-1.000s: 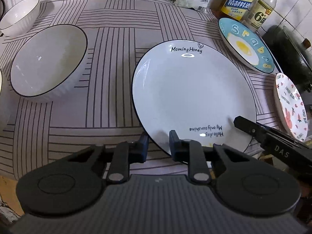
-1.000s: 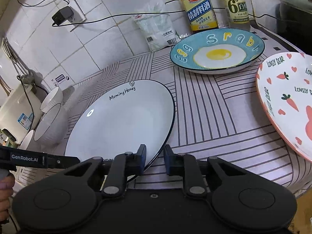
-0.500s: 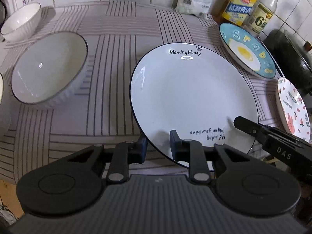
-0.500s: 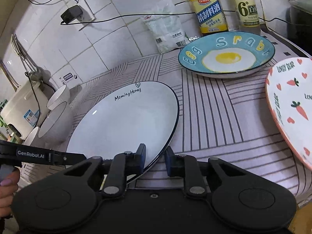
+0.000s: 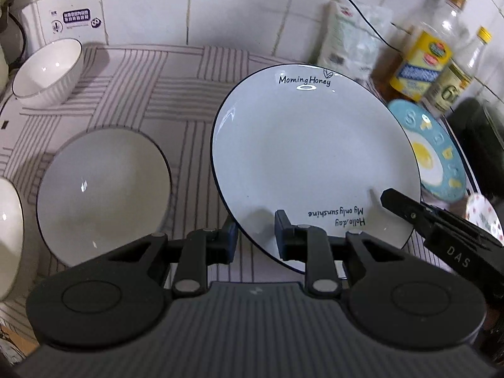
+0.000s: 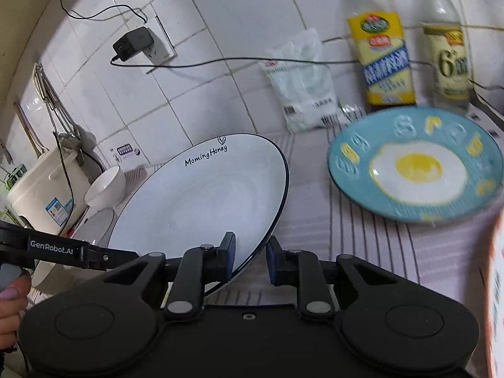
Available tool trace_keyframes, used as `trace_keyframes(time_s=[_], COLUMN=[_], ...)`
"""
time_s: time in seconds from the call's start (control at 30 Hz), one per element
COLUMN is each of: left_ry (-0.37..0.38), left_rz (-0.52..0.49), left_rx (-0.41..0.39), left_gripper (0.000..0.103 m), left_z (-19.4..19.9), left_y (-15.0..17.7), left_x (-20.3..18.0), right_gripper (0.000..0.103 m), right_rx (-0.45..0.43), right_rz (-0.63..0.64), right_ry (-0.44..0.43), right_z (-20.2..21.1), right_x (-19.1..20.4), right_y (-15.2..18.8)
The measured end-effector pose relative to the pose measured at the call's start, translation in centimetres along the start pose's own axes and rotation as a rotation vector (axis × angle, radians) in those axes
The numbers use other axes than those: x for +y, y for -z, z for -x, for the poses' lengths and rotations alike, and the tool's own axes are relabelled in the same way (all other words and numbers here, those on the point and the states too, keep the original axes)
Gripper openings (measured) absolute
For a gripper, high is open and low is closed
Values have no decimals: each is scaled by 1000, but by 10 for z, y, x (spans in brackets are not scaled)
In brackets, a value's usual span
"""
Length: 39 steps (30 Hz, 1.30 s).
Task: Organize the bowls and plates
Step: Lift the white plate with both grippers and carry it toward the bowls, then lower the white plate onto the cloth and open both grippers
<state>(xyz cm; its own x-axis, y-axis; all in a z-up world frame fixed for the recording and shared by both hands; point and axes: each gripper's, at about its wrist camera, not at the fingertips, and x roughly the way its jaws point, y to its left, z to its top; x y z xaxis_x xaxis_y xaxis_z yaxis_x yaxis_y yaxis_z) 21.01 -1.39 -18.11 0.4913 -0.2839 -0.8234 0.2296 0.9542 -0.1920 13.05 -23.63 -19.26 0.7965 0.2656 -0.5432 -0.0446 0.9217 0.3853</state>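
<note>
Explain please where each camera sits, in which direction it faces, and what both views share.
Left wrist: on the left gripper, facing the tiled wall over the white plate and two bowls; the right gripper's tip shows.
Right wrist: on the right gripper, facing the wall and egg plate; the left gripper's tip and a hand show.
Shared: white plate, egg plate, bottles.

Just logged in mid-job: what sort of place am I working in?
Most likely a home kitchen counter: white tiled wall, condiment bottles, a rice cooker, and plates and bowls on a striped mat.
</note>
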Motion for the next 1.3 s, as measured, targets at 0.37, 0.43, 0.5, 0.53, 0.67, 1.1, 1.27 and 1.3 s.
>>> trace_keyframes(time_s=[0.37,0.43,0.5,0.53,0.67,1.1,1.27,1.3], left_ry=[-41,-45,-55,-63,-93,-179,-193,-190], left_rz=[3,0,-21,-33,-41,-119,-148,-150], left_rx=[60,66,68,68,85,84,42,39], left_gripper=[26,26,26,26,28,41,50,51], left_z=[-39,-48,-54,-56,-65,-66,-45,-40], left_y=[-39,-46,-50,-53,-56,-50,-43,-42], left_x=[2,1,-2,-4,-5,-23,-30,-30], right_gripper=[25,25,25,25,27,37,55,55], right_rx=[-4,1,5,7,24,90,52,40], right_rz=[9,29,34,30,46,115,117,108], right_ry=[-9,14,31,37,70,203,218,224], right_z=[-46,-54,-61,-63,-75,-82,-48,-37], right_x=[-7,-7,-9,-11,-10,15,25,25], right_y=[-26,-28,-30,-31,-32,-31,-31,-31])
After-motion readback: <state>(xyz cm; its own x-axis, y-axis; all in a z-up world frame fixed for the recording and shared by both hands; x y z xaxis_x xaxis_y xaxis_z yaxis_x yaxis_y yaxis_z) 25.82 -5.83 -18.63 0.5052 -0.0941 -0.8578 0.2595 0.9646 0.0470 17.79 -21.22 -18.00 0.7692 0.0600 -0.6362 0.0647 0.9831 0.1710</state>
